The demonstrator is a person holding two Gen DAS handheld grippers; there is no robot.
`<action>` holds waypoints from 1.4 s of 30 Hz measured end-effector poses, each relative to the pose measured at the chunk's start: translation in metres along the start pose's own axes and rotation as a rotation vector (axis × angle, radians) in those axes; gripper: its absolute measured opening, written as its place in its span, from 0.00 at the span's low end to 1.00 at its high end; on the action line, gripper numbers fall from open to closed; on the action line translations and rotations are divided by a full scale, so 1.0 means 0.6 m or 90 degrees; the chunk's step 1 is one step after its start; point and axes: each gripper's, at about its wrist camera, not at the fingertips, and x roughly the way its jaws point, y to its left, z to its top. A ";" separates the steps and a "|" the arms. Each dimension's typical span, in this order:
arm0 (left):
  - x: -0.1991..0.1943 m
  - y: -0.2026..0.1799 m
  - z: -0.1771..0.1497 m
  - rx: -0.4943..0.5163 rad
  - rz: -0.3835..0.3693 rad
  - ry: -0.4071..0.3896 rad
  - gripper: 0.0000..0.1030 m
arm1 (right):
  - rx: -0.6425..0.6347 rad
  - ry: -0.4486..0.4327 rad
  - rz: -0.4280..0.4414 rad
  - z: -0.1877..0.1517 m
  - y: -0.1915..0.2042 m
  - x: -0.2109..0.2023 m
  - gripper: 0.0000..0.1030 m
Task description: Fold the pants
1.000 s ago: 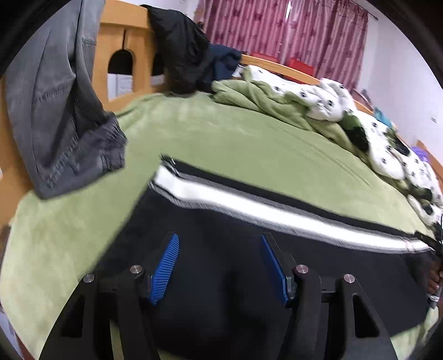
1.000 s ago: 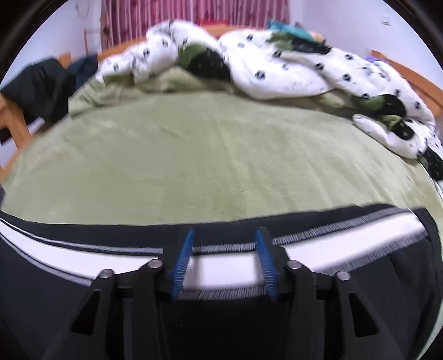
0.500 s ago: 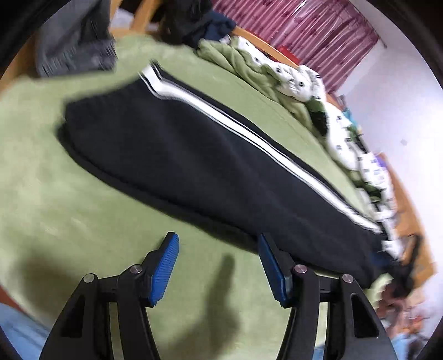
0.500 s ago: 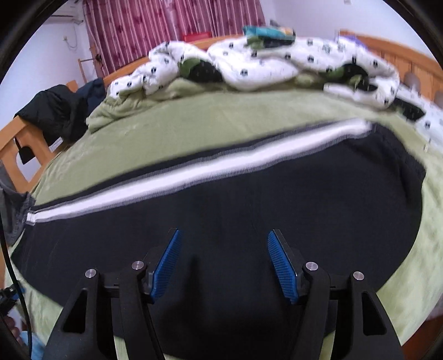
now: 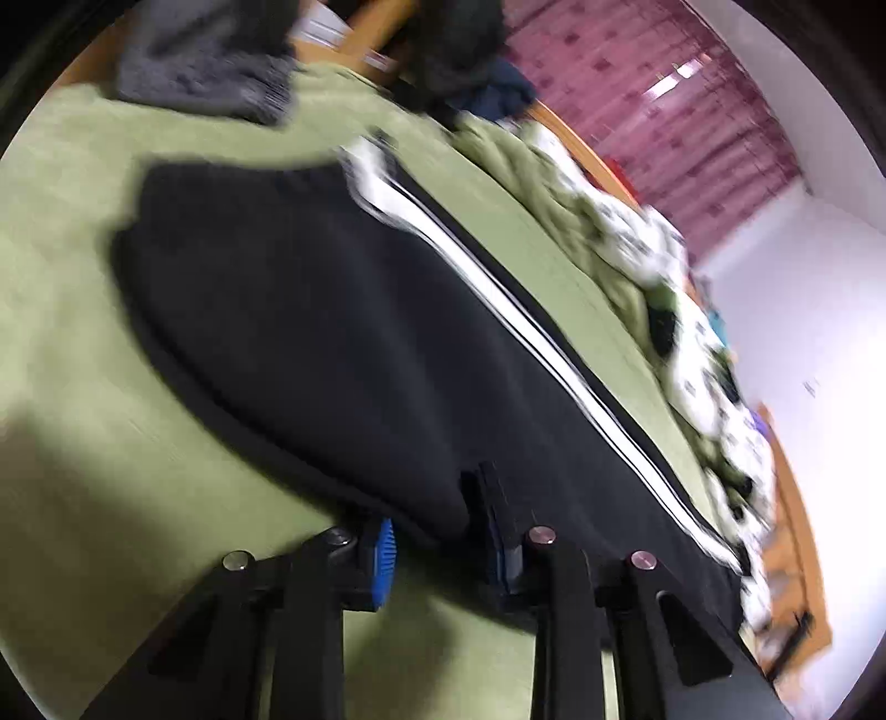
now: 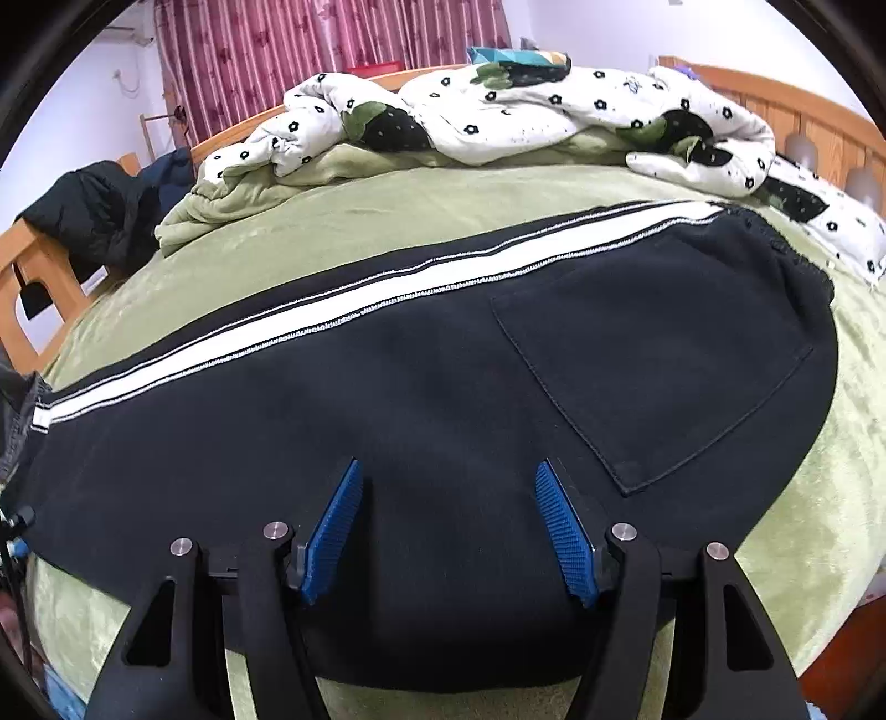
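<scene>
Pants: black, with a white side stripe; they lie flat and lengthwise on the green bed cover. In the right wrist view they fill the middle, from 9 o'clock to 3 o'clock.
Pocket: a sewn patch on the wide end of the pants, at about 2 o'clock from the right claw.
Stripe edge: the stripe runs along the far side of the pants, away from both claws.
Left claw: its jaws are closing, and the near edge of the pants is between them. The black cloth covers most of the left blue pad, and the other finger lies over the fabric. The view is blurred, so I cannot tell if the pads already press on the cloth.
Right claw: it stands about half open above the black fabric, near the lower edge of the pants. Nothing is between the blue pads; it holds nothing.
Quilt: white with dark flowers, bunched at the far side of the bed, at 12 o'clock.
Dark jacket: it hangs over the wooden bed frame at 10 o'clock.
Grey garment: at 11 o'clock in the left wrist view, at the bed edge, apart from the pants.
Curtain: dark red, behind the bed.
</scene>
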 end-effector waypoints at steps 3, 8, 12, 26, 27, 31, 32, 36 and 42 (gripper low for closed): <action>-0.009 0.033 0.044 -0.006 0.010 -0.014 0.23 | 0.008 -0.017 0.010 -0.006 -0.003 -0.010 0.62; -0.024 0.083 0.107 -0.037 0.069 -0.061 0.23 | 0.027 -0.026 0.012 -0.009 -0.008 -0.009 0.62; -0.010 0.110 0.117 -0.054 0.084 -0.055 0.24 | 0.029 -0.027 0.010 -0.010 -0.006 -0.004 0.64; -0.024 0.009 0.126 0.121 0.238 -0.091 0.14 | 0.021 -0.038 -0.004 -0.022 -0.014 -0.023 0.64; -0.031 -0.011 0.127 0.145 0.254 -0.095 0.13 | 0.015 -0.042 -0.001 -0.023 -0.016 -0.026 0.64; -0.065 -0.127 0.116 0.273 0.288 -0.152 0.12 | 0.018 -0.050 0.016 -0.025 -0.037 -0.030 0.64; -0.072 -0.169 0.106 0.314 0.289 -0.168 0.12 | 0.023 -0.042 0.023 -0.024 -0.047 -0.028 0.64; -0.077 -0.323 0.049 0.443 0.236 -0.178 0.12 | 0.070 -0.037 0.026 -0.023 -0.097 -0.028 0.64; 0.002 -0.495 -0.136 0.607 0.140 -0.089 0.11 | 0.144 -0.065 0.041 -0.034 -0.162 -0.052 0.64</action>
